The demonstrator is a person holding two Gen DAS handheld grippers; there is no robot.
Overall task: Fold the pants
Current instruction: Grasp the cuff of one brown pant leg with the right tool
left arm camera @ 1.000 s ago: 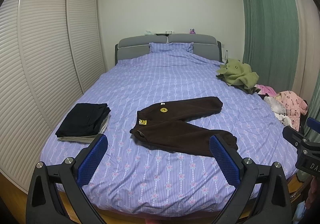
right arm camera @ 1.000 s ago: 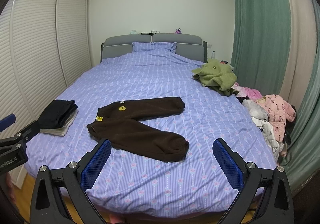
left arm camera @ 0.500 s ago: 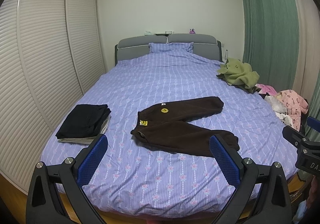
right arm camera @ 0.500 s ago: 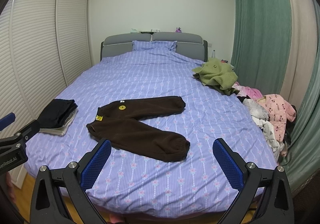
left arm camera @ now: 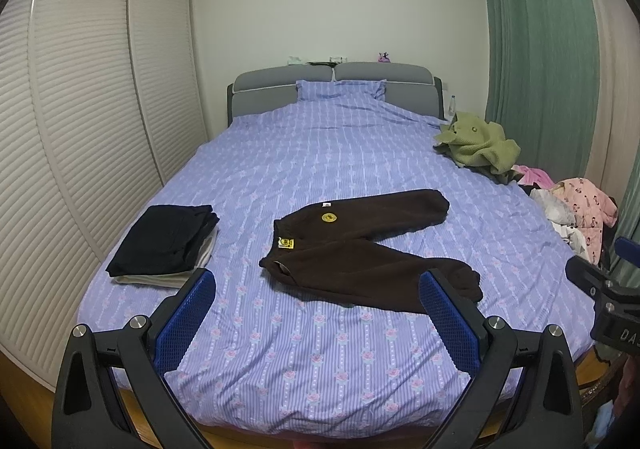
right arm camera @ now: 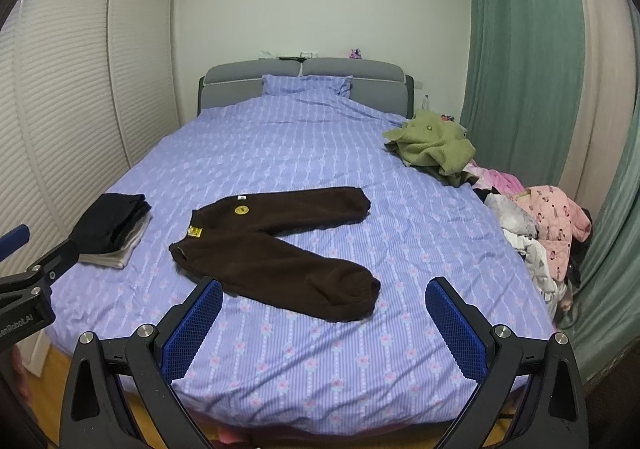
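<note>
Blue mesh pads frame both views: the left hand-held gripper and the right hand-held gripper hang spread wide and empty over the foot of the bed. Just beyond them the brown pants lie flat on the striped cover, legs splayed in a V. The waistband points left, the cuffs right. The near leg's cuff sits closest to the right one, I judge; the waistband suits the left. Farther left rests a folded stack.
</note>
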